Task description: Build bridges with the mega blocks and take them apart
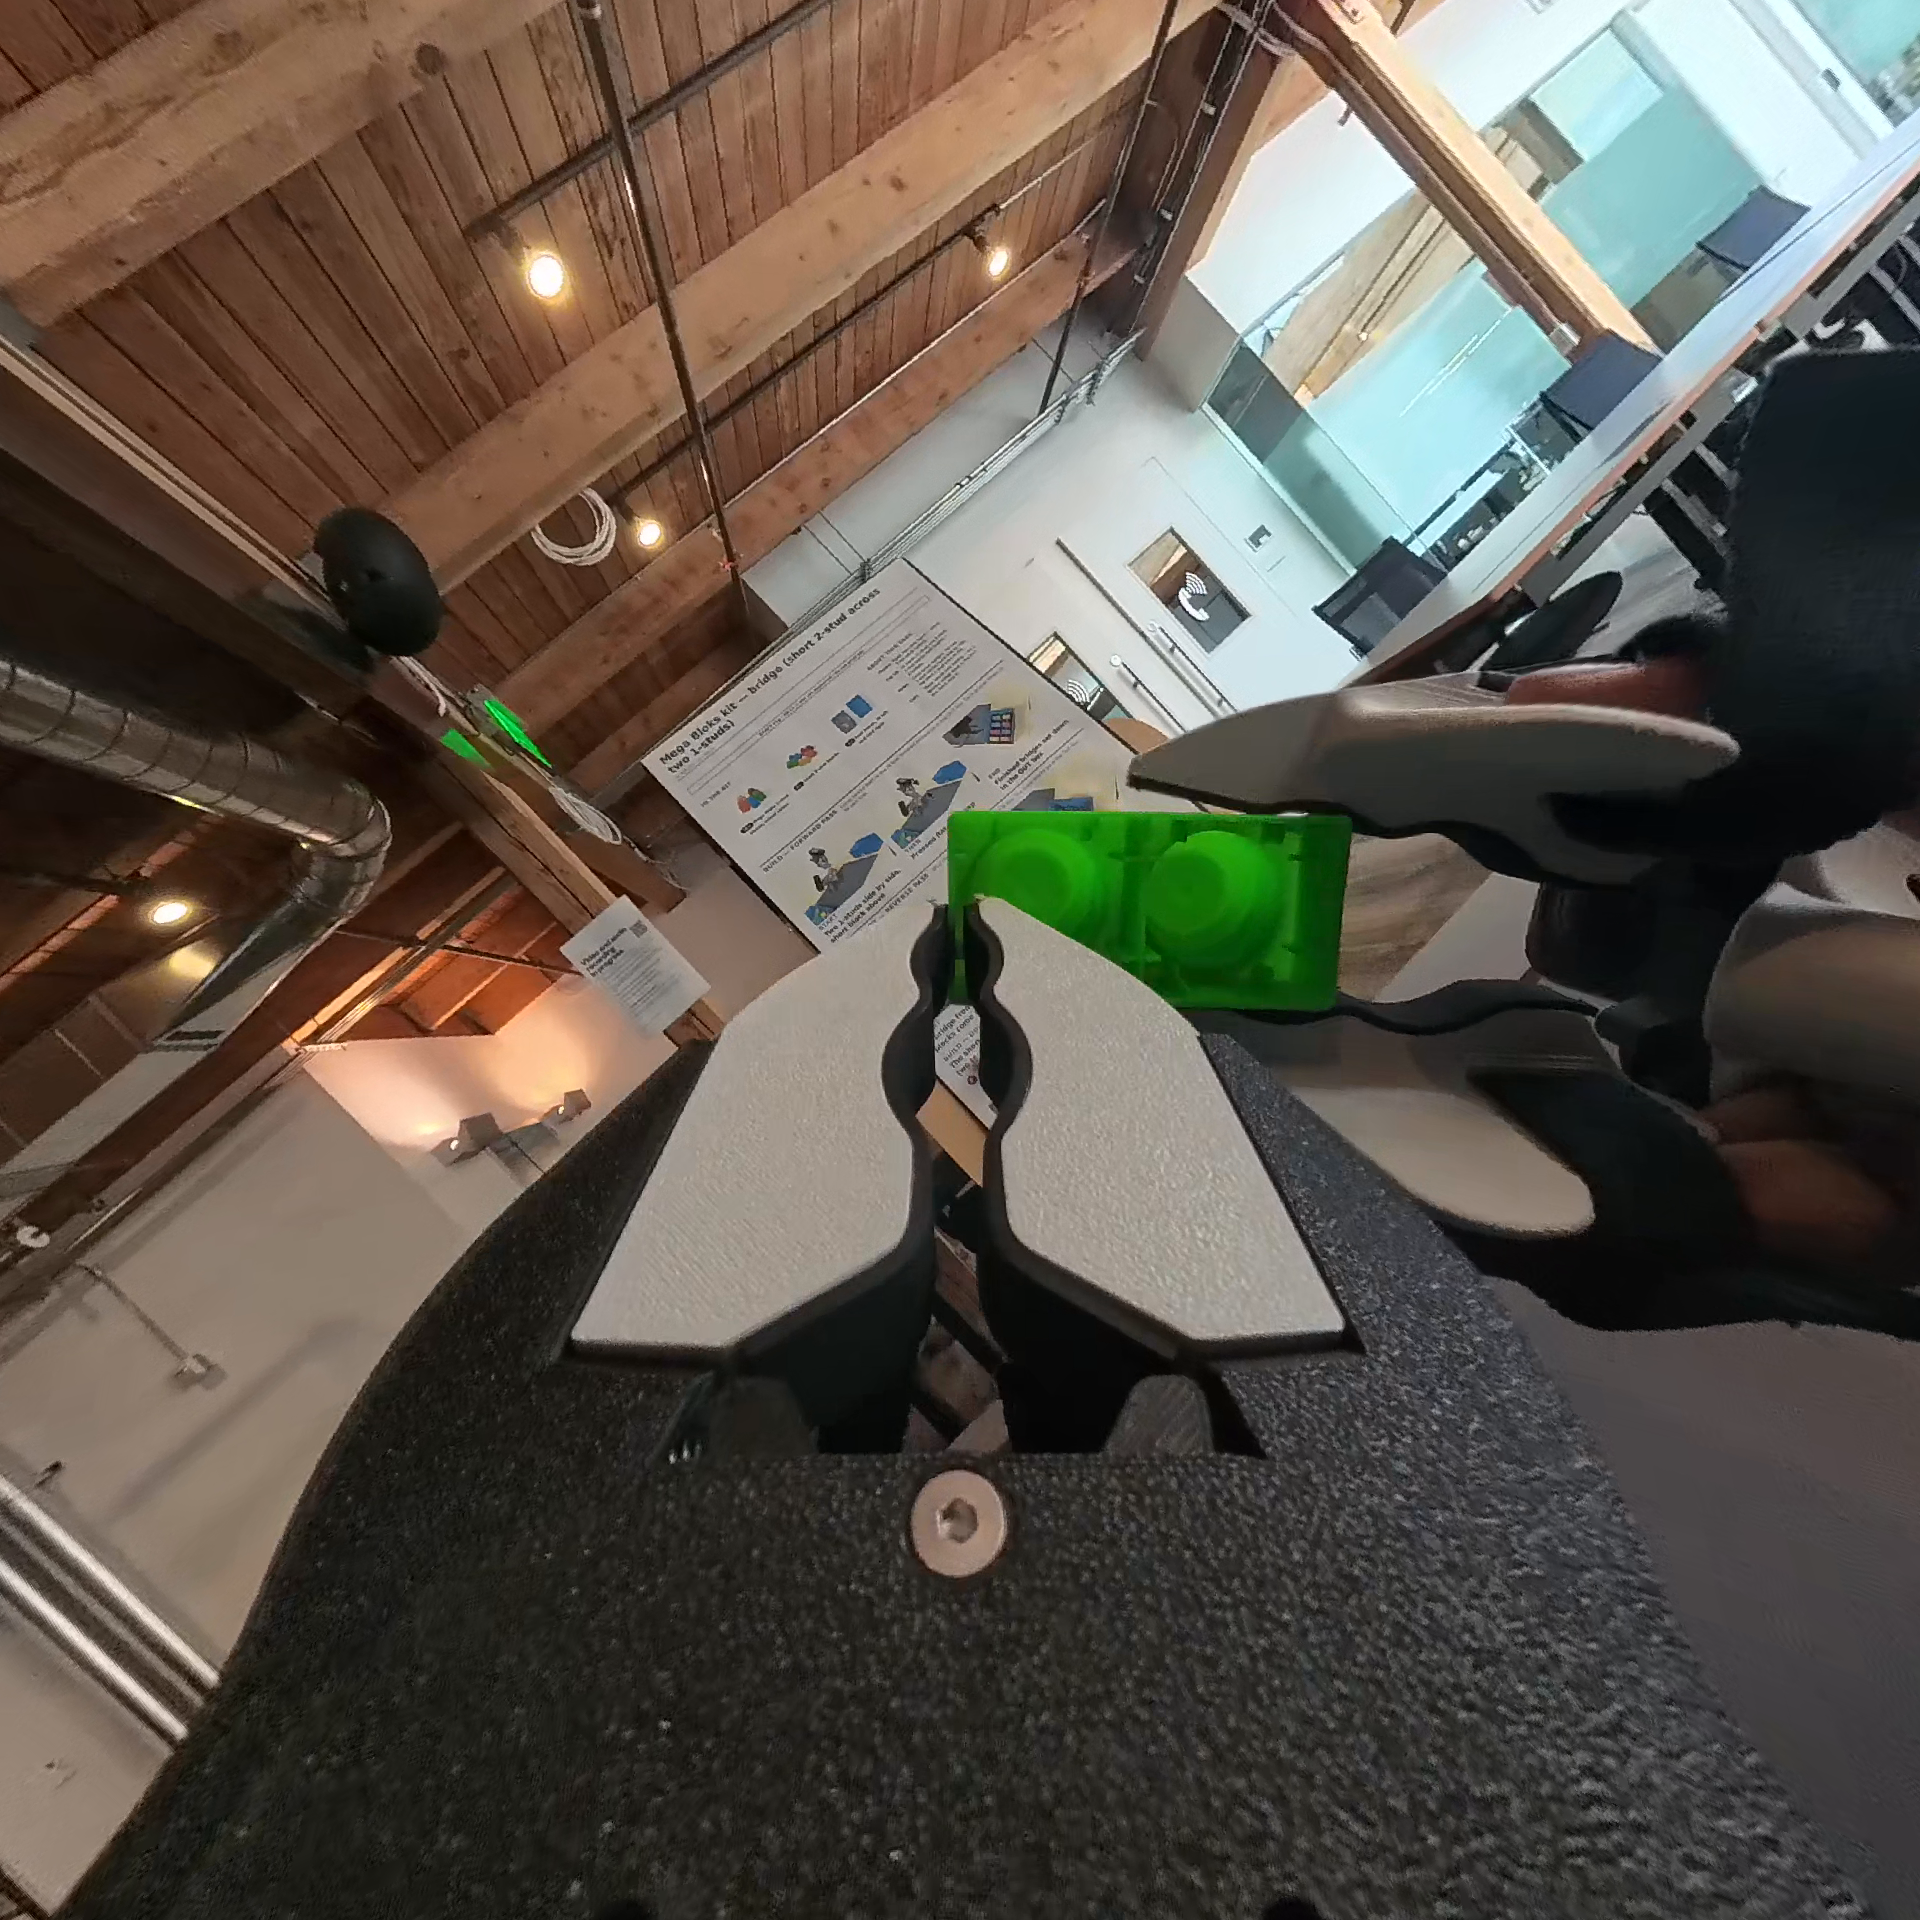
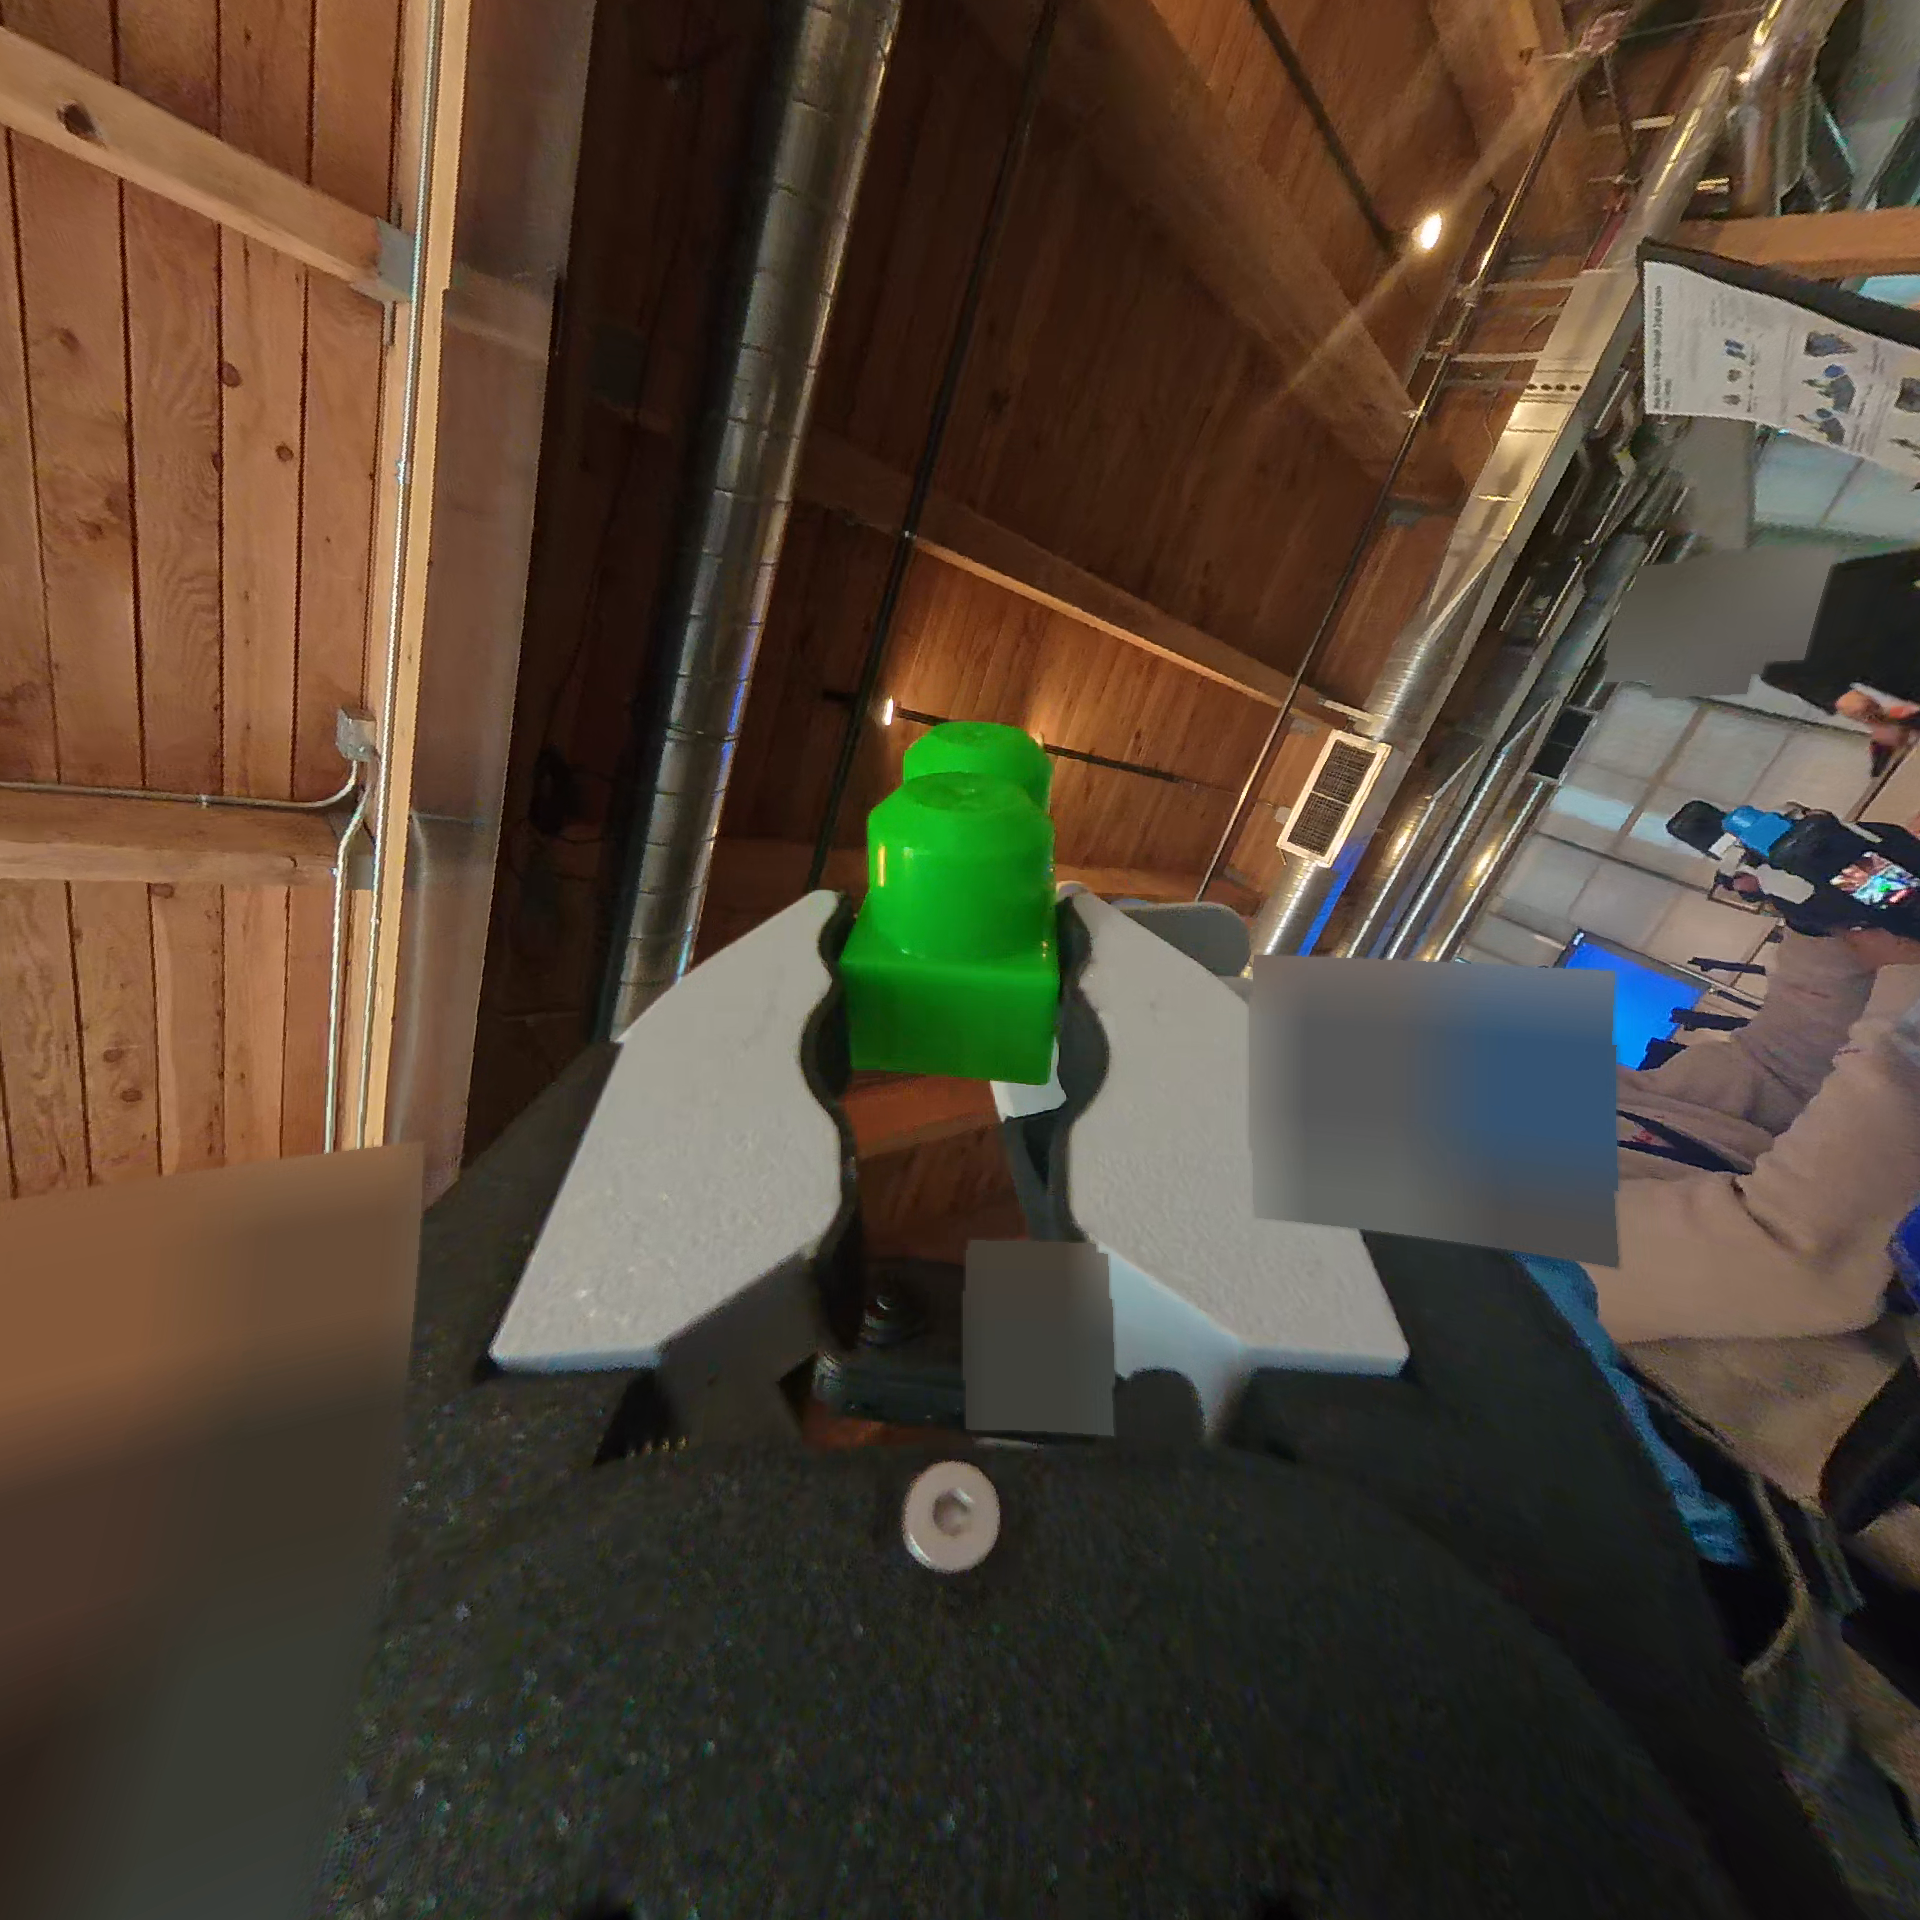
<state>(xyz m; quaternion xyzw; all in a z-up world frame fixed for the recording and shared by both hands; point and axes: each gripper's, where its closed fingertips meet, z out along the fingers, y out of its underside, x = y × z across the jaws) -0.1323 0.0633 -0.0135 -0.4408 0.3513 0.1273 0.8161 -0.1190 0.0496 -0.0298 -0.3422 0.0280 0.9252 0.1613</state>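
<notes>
my right gripper (image 2: 951,951) squeezes the green block (image 2: 951,987) | bumps point up, long side points away | my left gripper (image 1: 956,914) pinches its corner edge, up in the air

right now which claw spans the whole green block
The right claw spans the green two-stud plastic block; the left claw only pinches its wall's edge.

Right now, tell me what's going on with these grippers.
A person is holding one green two-stud block up in the air between both handheld grippers. The left gripper has its jaws pinched on a thin edge of the block's hollow underside. The right gripper clamps the block's sides, studs pointing away from it. No other blocks show.
</notes>
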